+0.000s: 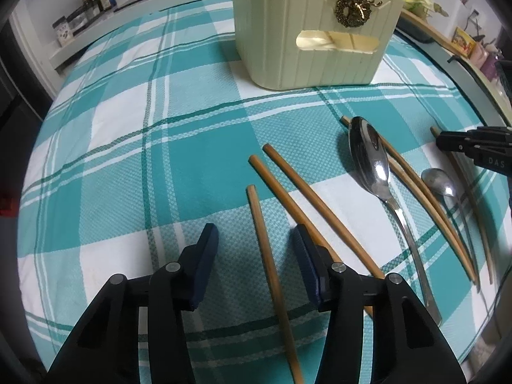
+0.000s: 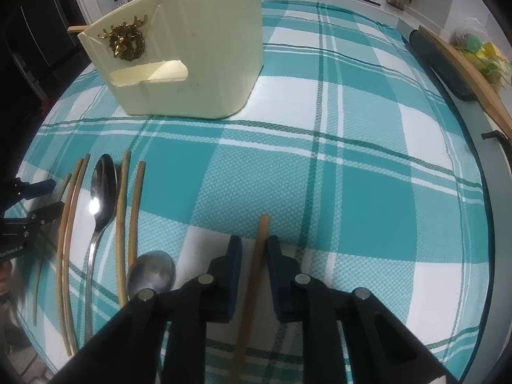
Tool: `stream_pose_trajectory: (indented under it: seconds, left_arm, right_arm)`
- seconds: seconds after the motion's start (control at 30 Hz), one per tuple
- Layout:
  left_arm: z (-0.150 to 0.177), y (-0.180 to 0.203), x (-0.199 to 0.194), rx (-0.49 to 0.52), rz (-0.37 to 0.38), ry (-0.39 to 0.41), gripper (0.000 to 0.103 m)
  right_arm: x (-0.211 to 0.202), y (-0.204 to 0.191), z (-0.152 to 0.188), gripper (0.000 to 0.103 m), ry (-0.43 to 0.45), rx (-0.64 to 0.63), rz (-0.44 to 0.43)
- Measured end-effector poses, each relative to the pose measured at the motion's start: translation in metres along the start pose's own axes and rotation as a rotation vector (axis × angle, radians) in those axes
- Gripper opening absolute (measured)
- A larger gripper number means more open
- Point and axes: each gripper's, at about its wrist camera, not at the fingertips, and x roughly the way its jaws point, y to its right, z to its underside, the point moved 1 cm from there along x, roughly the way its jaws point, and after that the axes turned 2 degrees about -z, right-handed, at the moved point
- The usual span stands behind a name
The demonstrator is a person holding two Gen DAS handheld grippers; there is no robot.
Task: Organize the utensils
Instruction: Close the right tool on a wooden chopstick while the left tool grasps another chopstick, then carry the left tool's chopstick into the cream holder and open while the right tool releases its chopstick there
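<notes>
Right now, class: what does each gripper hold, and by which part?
Right gripper: a chopstick, pinched near its far end. Left gripper: nothing; a chopstick lies between its open fingers.

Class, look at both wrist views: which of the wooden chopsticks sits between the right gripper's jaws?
The lone chopstick farthest right, apart from the rest. The right gripper has its jaws closed around it; the others lie loose beside the big spoon.

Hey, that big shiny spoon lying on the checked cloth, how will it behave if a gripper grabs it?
The large spoon looks like polished metal, so probably stiff and slippery between pads. Its thin handle lies flat on the tablecloth, so getting under it may be fiddly. Its rounded bowl might rock if pushed.
</notes>
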Motion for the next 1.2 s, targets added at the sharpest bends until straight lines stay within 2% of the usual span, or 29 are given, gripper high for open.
stream_pose_trajectory:
  seconds: [0.03, 0.07, 0.1, 0.17, 0.3, 0.5, 0.8, 1.1, 1.2]
  left_arm:
    - [0.0, 0.001, 0.0, -0.001, 0.002, 0.004, 0.046]
    - [0.0, 0.001, -0.001, -0.001, 0.008, 0.009, 0.038]
    - [0.0, 0.002, -0.001, -0.001, 0.014, 0.014, 0.025]
    - [-0.001, 0.002, -0.001, 0.001, 0.018, 0.023, 0.012]
    - [-0.002, -0.004, -0.003, -0.038, 0.042, 0.053, 0.004]
    - [-0.002, -0.018, -0.039, -0.107, 0.08, 0.162, 0.004]
    - [-0.008, -0.033, -0.144, -0.15, 0.147, 0.395, 0.004]
    - [0.002, -0.031, -0.197, -0.15, 0.198, 0.52, 0.004]
    - [0.004, -0.027, -0.206, -0.148, 0.217, 0.541, 0.004]
  right_arm:
    - [0.0, 0.002, 0.0, 0.009, 0.004, 0.009, 0.001]
    - [0.0, 0.004, 0.0, 0.008, 0.008, 0.021, -0.004]
    - [0.0, 0.006, 0.0, 0.008, 0.012, 0.032, -0.012]
    - [0.0, 0.007, 0.0, 0.008, 0.017, 0.04, -0.016]
    - [-0.002, 0.012, 0.0, 0.007, 0.06, 0.083, -0.048]
    - [-0.032, 0.016, 0.001, 0.007, 0.192, 0.139, -0.119]
    - [-0.125, -0.011, 0.001, 0.007, 0.406, 0.085, -0.169]
    - [-0.2, -0.047, 0.018, 0.007, 0.577, -0.019, -0.149]
    - [-0.216, -0.061, 0.026, 0.007, 0.654, -0.072, -0.11]
